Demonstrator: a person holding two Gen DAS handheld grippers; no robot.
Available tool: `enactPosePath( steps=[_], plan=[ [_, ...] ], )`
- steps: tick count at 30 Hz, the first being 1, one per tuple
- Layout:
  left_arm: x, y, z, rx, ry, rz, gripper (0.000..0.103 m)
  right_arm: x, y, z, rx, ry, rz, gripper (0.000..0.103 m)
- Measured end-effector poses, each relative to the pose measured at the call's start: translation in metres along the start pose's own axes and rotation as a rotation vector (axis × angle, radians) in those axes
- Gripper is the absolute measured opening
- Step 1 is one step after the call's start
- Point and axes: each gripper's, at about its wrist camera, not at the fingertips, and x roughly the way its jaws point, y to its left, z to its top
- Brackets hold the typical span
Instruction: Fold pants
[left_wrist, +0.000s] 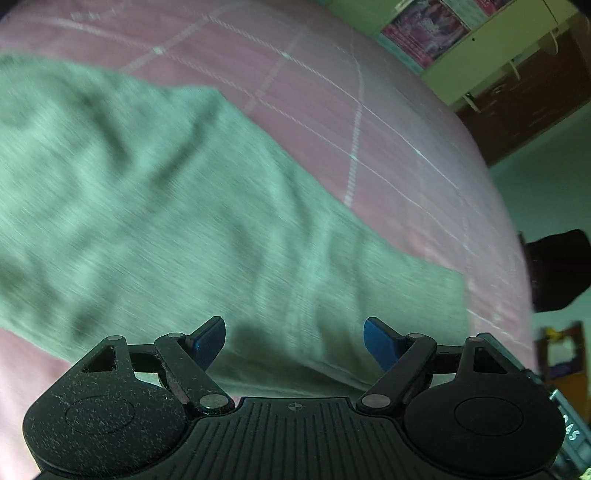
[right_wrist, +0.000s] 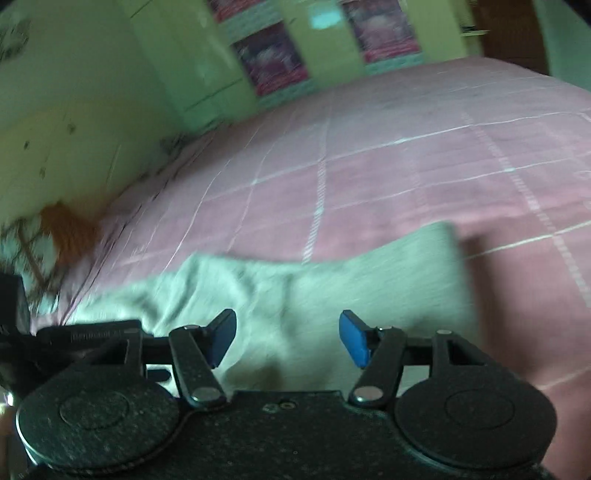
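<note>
A pink bedsheet (left_wrist: 369, 110) crossed by thin white grid lines covers the bed. Beyond its far edge stands a pale yellow-green cupboard (right_wrist: 177, 62) carrying pink picture posters (right_wrist: 271, 59). A dark brown wooden door (left_wrist: 524, 107) stands beside it.

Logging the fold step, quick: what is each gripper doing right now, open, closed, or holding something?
Left gripper: open, nothing held, above the grey pants.
Right gripper: open, nothing between its pads, pants lying beneath it.
</note>
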Motion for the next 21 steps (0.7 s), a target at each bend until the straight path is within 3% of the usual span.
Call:
enactPosePath(
  steps=[4, 7, 10, 13, 17, 21],
  plan=[
    [0.016, -0.007, -0.010, -0.024, 0.023, -0.006, 0.081, -0.021, -0.026, -0.013, 0.039, -0.018, -0.036, 0.064],
    [0.031, -0.012, -0.015, -0.033, 0.040, -0.023, 0.035, -0.026, -0.041, -0.020, 0.066, -0.021, -0.056, 0.064],
    [0.041, -0.020, -0.018, -0.032, 0.011, -0.014, 0.019, -0.037, -0.051, -0.027, 0.095, -0.028, -0.067, 0.064],
    [0.029, -0.032, -0.015, -0.017, -0.061, -0.017, 0.016, -0.042, -0.059, -0.031, 0.121, -0.056, -0.092, 0.064],
    [-0.024, -0.040, 0.006, 0.041, -0.181, -0.074, 0.016, -0.049, -0.070, -0.022, 0.137, -0.112, -0.145, 0.062],
    [-0.070, -0.014, 0.022, 0.118, -0.264, -0.001, 0.016, -0.037, -0.067, -0.012, 0.114, -0.096, -0.166, 0.051]
  ],
)
